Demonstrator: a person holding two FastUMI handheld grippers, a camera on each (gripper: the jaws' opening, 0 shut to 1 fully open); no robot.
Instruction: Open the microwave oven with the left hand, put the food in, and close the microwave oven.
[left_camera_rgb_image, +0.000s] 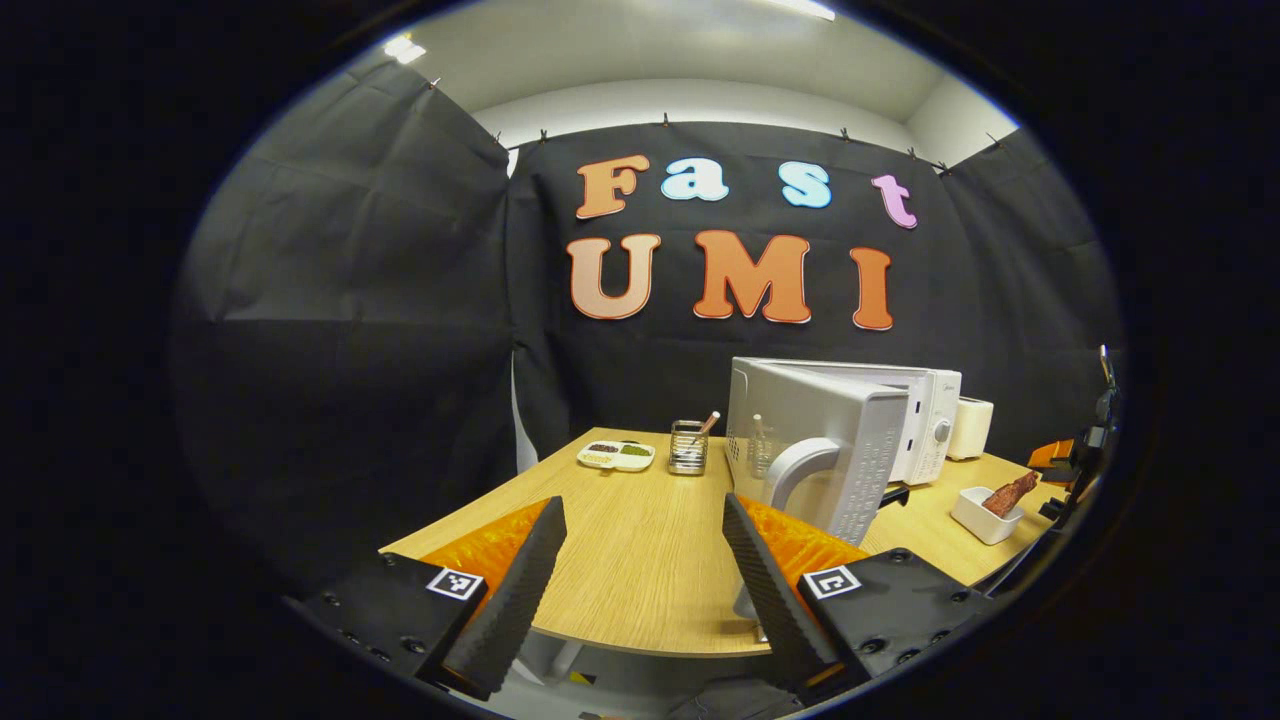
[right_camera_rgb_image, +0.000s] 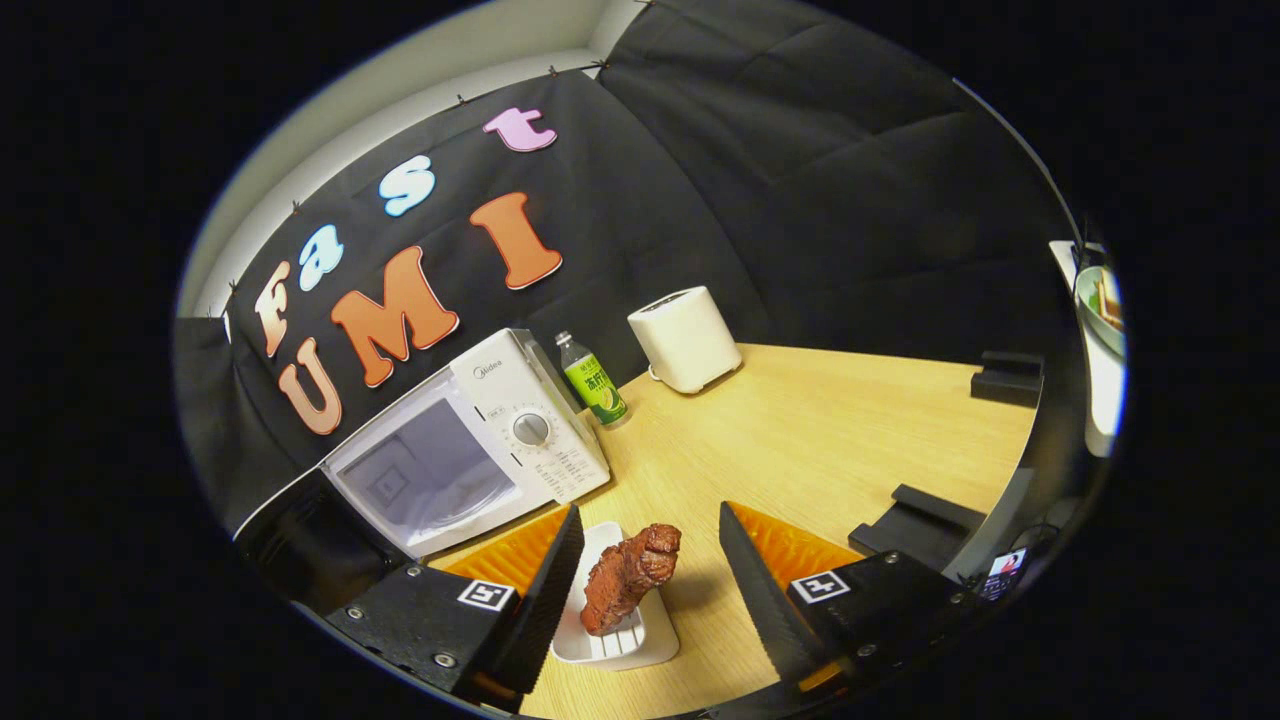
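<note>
Both tongs stand open with nothing between their fingers; my left tongs (left_camera_rgb_image: 640, 560) hang over the near edge of the table (left_camera_rgb_image: 640, 540), their fingers spread wide over bare wood; my right tongs (right_camera_rgb_image: 645, 575) hover low over a small white dish (right_camera_rgb_image: 640, 635), one finger on each side of it and neither touching, as far as I can tell; on that dish lies the food (right_camera_rgb_image: 628, 578), a brown chunk of meat propped at a slant. Beyond the left tongs the microwave (left_camera_rgb_image: 900, 420) sits on the table with its door (left_camera_rgb_image: 815, 445) swung out towards me, the curved handle (left_camera_rgb_image: 795, 470) facing the camera; left of it I see a wire holder (left_camera_rgb_image: 688, 447) with a stick in it and a divided snack plate (left_camera_rgb_image: 616, 456). From the right gripper view the microwave cavity is open just beyond the dish; a green bottle (right_camera_rgb_image: 592, 385) stands beside the microwave and a white toaster (right_camera_rgb_image: 685, 338) farther back.
</note>
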